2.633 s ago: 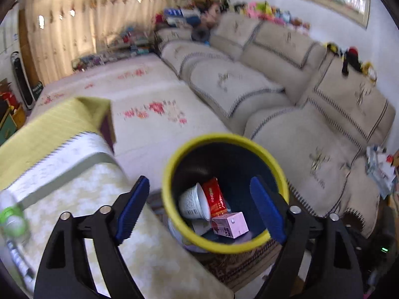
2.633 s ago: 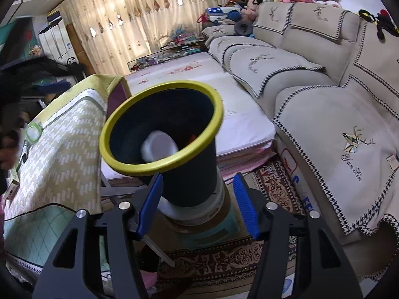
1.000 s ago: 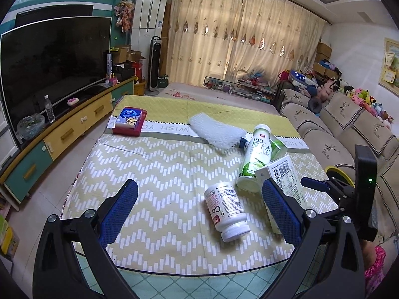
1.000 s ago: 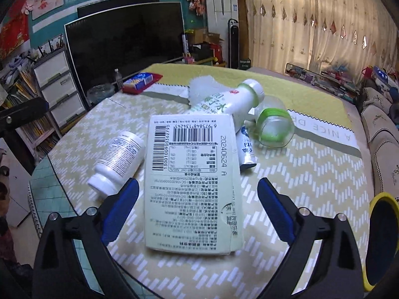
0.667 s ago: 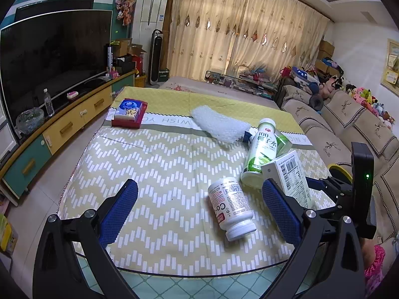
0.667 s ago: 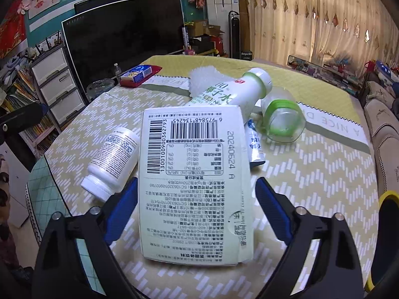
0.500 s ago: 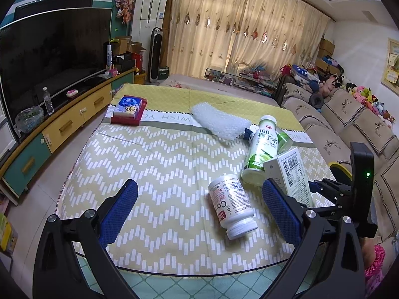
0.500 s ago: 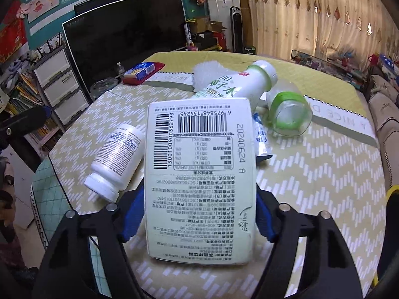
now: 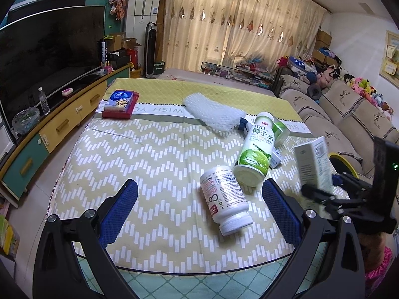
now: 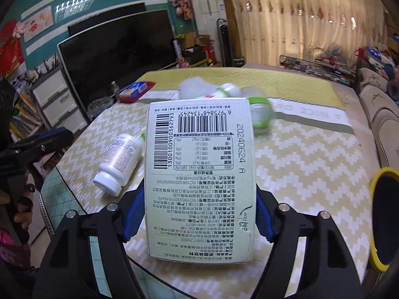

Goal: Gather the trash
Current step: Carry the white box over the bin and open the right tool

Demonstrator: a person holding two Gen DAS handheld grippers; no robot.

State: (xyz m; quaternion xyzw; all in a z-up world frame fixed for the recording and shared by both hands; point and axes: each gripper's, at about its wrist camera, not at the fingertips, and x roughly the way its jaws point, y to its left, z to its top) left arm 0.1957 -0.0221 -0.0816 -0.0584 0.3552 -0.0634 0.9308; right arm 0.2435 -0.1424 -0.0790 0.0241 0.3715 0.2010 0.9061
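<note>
My right gripper (image 10: 198, 220) is shut on a pale green drink carton (image 10: 200, 177) with a barcode, lifted above the table; both show in the left wrist view, gripper (image 9: 321, 191) and carton (image 9: 313, 163). My left gripper (image 9: 199, 209) is open and empty over the table's near edge. A white pill bottle (image 9: 225, 199) lies between its fingers' line, also in the right wrist view (image 10: 119, 158). A green-and-white coconut water bottle (image 9: 256, 152) lies beyond it. The yellow-rimmed bin (image 10: 385, 214) stands at the table's right side.
On the zigzag tablecloth (image 9: 149, 154) lie white bubble wrap (image 9: 212, 112), a clear jar with a green band (image 10: 259, 118), a small blue tube (image 9: 243, 123) and a red-and-blue box (image 9: 119, 104). A TV cabinet (image 9: 49, 124) is left, a sofa (image 9: 349, 124) right.
Both grippers turned from the bin to the table. My right gripper closed on the carton and lifted it. My left gripper stayed open, hovering near the pill bottle.
</note>
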